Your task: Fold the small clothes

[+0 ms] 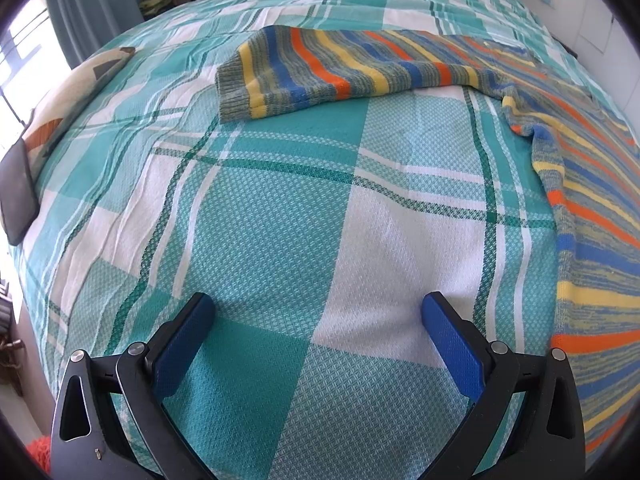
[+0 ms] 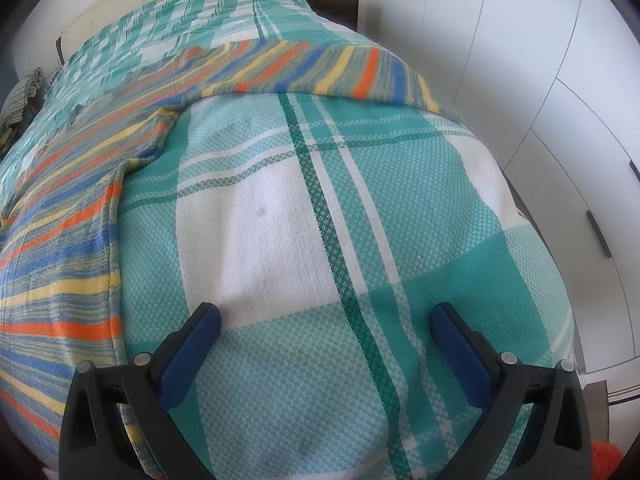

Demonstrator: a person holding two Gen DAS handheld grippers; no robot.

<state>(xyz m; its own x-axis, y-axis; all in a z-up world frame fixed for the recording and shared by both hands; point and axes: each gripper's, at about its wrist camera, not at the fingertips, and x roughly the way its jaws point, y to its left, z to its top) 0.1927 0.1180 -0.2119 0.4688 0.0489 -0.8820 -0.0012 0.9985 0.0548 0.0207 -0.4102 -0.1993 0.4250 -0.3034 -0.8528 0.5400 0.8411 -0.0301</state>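
**Both tools wide over the bed, sweater spread flat**

At the bottom of the left wrist view we see our left tool (image 1: 318,312) with its blue-padded fingers (image 1: 182,344) spread wide, holding nothing, above the teal and white checked bedspread (image 1: 280,240). At the bottom of the right wrist view our right tool (image 2: 324,322) is equally wide and empty, over the same bedspread (image 2: 320,220).

Farther in, the striped sweater (image 1: 592,220) lies flat on the bed. In the left wrist view its body runs down the right edge of the frame, and one sleeve (image 1: 320,68) stretches across the upper middle, its ribbed cuff at upper left of centre. In the right wrist view the sweater (image 2: 60,240) fills the left side, and the other sleeve (image 2: 340,72) reaches across the top toward the bed's right edge.

At the left edge of the left wrist view lie a patterned cushion (image 1: 60,108) and a dark flat item (image 1: 18,192), its nature unclear. White cupboard doors (image 2: 540,100) fill the right of the right wrist view.
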